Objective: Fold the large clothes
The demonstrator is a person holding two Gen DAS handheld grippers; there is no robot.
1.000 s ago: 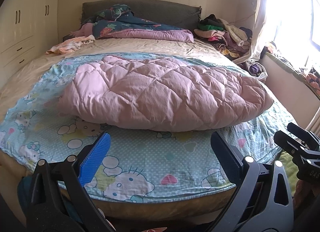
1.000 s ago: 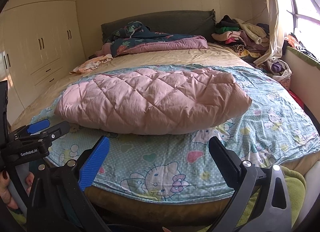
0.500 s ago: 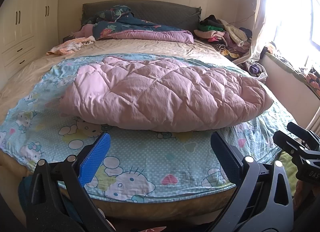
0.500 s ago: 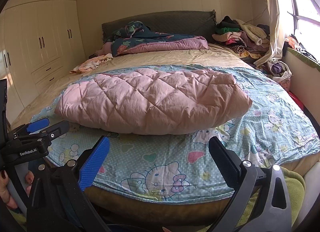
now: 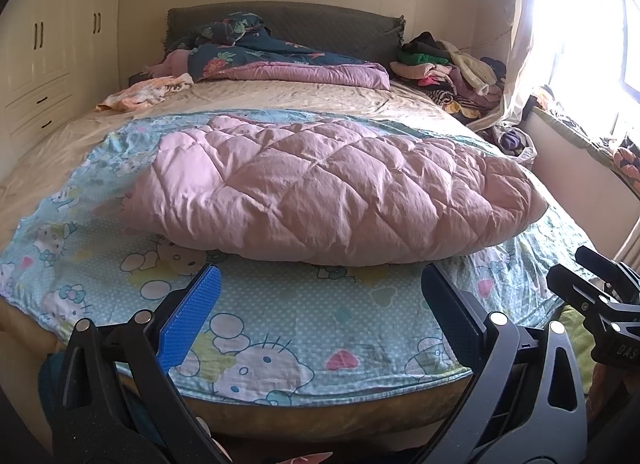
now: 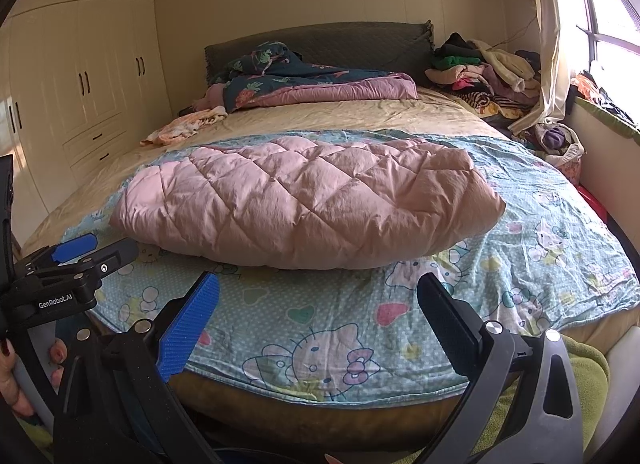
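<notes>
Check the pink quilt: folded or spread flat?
Folded. The pink quilt lies as a thick, puffy bundle with a rounded doubled near edge, covering only the middle of the cartoon sheet.

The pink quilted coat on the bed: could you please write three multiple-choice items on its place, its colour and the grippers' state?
1. The pink quilted coat lies on: A the cartoon-cat sheet; B the floor; C the wardrobe.
2. Each gripper's near-left finger pad is: A red; B blue; C green.
3. The left gripper and right gripper are: A shut on the coat; B shut, empty; C open.

A, the sheet shows all round it; B, blue pads in both views; C, fingers spread wide with nothing between.
</notes>
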